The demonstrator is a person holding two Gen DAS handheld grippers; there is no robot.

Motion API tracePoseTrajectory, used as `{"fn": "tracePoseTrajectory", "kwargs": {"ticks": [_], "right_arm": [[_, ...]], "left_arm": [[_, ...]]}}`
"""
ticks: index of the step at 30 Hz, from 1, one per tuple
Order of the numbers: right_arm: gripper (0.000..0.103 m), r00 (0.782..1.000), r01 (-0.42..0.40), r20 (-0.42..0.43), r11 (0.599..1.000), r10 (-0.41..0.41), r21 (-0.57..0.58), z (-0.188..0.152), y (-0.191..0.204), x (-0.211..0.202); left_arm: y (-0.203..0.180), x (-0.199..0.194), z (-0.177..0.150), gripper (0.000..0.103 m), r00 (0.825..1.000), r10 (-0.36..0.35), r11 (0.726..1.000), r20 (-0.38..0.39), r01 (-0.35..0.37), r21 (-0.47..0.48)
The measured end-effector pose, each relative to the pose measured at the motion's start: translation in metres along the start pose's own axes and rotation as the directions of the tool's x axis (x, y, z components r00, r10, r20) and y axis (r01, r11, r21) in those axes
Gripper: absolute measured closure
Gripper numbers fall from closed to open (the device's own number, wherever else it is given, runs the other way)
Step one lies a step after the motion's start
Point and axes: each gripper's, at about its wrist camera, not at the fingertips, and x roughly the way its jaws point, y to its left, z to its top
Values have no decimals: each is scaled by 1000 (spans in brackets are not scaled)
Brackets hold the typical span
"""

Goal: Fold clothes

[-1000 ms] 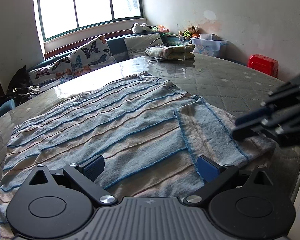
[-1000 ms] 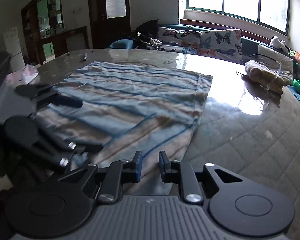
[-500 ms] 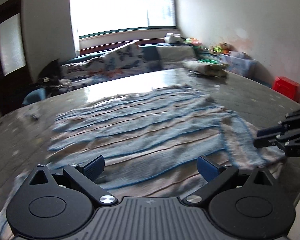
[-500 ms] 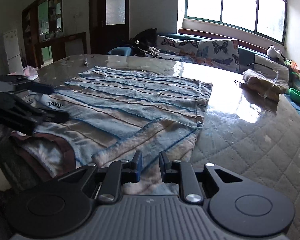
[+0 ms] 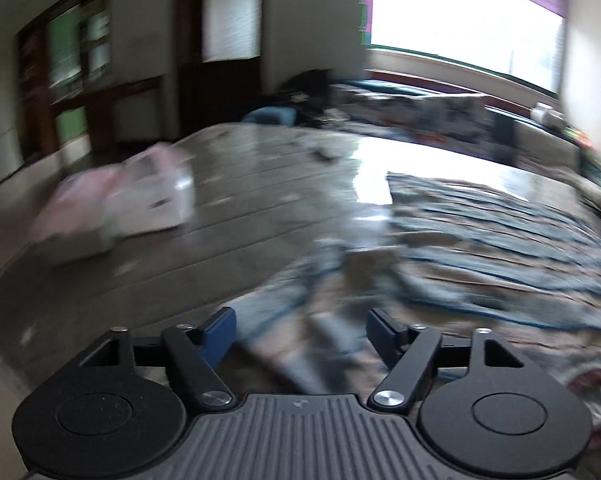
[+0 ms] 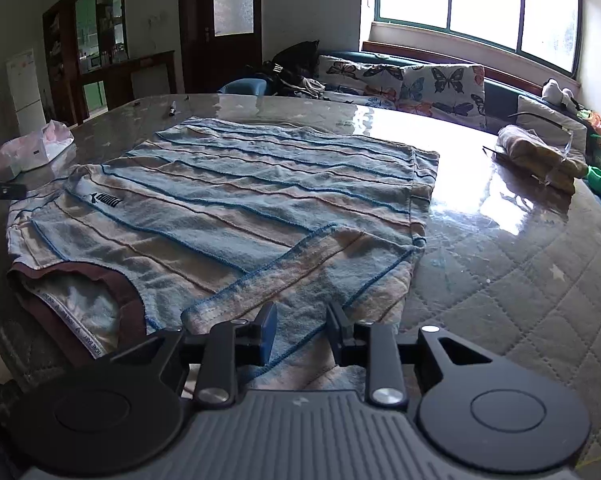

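Observation:
A blue and beige striped T-shirt (image 6: 236, 200) lies flat on the table (image 6: 520, 264), its brown collar at the near left and one sleeve folded inward near my right gripper. My right gripper (image 6: 300, 330) is open, just above the folded sleeve's edge, holding nothing. In the blurred left wrist view the shirt (image 5: 480, 248) spreads to the right. My left gripper (image 5: 300, 330) is open, with the shirt's near left part between its fingers, not clamped. The tip of the left gripper (image 6: 0, 191) shows at the far left of the right wrist view.
A pink and white bag (image 6: 32, 148) lies at the table's left side; it also shows in the left wrist view (image 5: 120, 208). A folded garment (image 6: 536, 156) lies at the far right. A pen (image 6: 172, 110) lies at the back. A sofa with butterfly cushions (image 6: 420, 84) stands behind.
My left gripper has swung leftward to the shirt's left side and stayed open. My right gripper has opened wider at the folded sleeve.

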Motion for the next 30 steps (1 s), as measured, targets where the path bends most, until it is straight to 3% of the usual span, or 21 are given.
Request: {"fn": "tracePoseTrajectory", "kwargs": {"ticks": [2, 8, 10, 12, 14, 19, 24, 30], "right_arm": [[74, 1000, -1, -1, 1000, 1, 0, 0, 1, 1], [72, 1000, -3, -3, 1000, 3, 2, 0, 0, 2], [71, 1000, -3, -3, 1000, 3, 3, 0, 0, 2], [71, 1000, -2, -3, 1000, 2, 4, 0, -1, 3], [71, 1000, -1, -2, 1000, 1, 5, 1, -1, 3], [70, 1000, 0, -1, 1000, 0, 7, 0, 0, 4], [70, 1000, -3, 3, 1000, 3, 11, 0, -1, 3], [70, 1000, -3, 6, 1000, 3, 14, -1, -1, 2]], "left_arm": [[13, 5, -1, 44, 999, 30, 998, -22, -31, -52], [31, 17, -2, 51, 997, 32, 989, -67, -41, -141], [33, 18, -1, 60, 998, 30, 988, -61, -39, -152], [35, 19, 0, 84, 998, 16, 986, -54, -25, -167], [39, 18, 0, 94, 999, -24, 982, -34, 17, -191], [35, -4, 8, 98, 990, -114, 978, 79, 126, -165], [11, -29, 17, 98, 940, -304, 947, 154, 316, -61], [-29, -37, 13, 98, 867, -489, 872, 95, 483, 76]]}}
